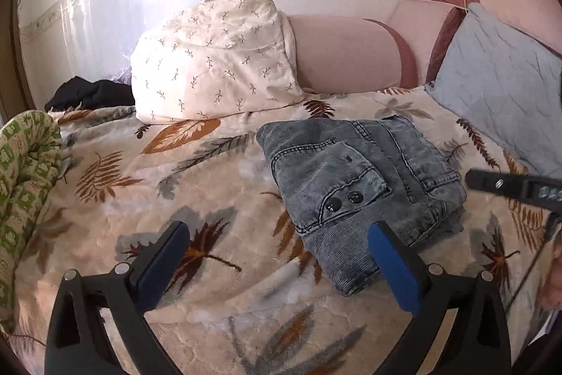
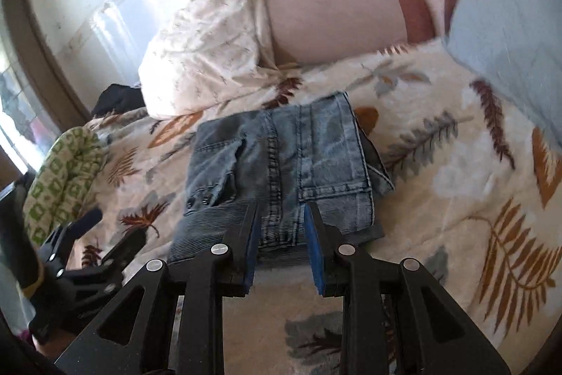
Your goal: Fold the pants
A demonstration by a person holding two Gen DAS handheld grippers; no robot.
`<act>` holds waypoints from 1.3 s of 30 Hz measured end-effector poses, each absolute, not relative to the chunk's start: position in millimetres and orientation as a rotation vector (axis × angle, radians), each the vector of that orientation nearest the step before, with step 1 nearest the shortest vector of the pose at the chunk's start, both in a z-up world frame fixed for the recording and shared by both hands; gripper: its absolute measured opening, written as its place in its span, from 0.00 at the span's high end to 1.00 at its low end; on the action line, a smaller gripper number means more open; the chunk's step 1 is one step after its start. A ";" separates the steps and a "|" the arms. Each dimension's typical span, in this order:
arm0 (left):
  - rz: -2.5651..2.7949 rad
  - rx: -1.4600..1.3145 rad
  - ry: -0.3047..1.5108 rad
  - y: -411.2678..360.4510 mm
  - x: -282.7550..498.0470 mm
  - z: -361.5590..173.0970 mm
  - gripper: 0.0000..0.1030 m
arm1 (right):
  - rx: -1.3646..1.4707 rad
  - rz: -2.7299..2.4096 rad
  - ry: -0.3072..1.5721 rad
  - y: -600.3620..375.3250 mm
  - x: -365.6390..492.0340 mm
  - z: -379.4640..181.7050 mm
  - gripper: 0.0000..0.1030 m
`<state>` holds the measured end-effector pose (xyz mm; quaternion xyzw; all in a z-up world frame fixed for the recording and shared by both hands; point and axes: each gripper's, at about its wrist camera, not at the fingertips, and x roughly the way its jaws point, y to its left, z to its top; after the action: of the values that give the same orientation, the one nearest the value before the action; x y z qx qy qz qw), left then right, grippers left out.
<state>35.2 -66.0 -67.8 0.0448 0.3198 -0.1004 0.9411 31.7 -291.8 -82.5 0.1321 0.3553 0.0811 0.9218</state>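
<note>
Folded jeans (image 1: 354, 188) lying in a compact stack on the leaf-print blanket (image 1: 196, 273), near the white pillow (image 1: 214, 58). Left gripper (image 1: 277, 248) wide open, empty. Right gripper (image 2: 281, 227) slightly parted above the jeans' near edge, seemingly gripping nothing.

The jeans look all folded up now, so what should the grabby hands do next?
Probably just draw both grippers back. The jeans lie in a compact stack on the leaf blanket. The left gripper has wide-open, empty jaws, and the right gripper has slightly parted jaws that seem to grip no cloth.
</note>
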 end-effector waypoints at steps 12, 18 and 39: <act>-0.180 0.074 0.687 -63.2 61.2 -81.0 0.00 | 0.325 0.095 0.807 -331.1 73.0 -97.7 0.76; -0.166 0.068 0.710 -61.7 77.5 -89.4 0.00 | 0.360 0.073 0.846 -349.7 92.7 -107.0 0.76; -0.415 -0.214 0.965 -77.1 147.4 -131.2 0.00 | 0.635 0.198 0.983 -378.4 155.6 -147.9 0.19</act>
<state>147.4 -77.1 -131.2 -0.1020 0.4599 -0.1977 0.8597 155.6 -378.4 -147.9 0.2993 0.4633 0.0935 0.8288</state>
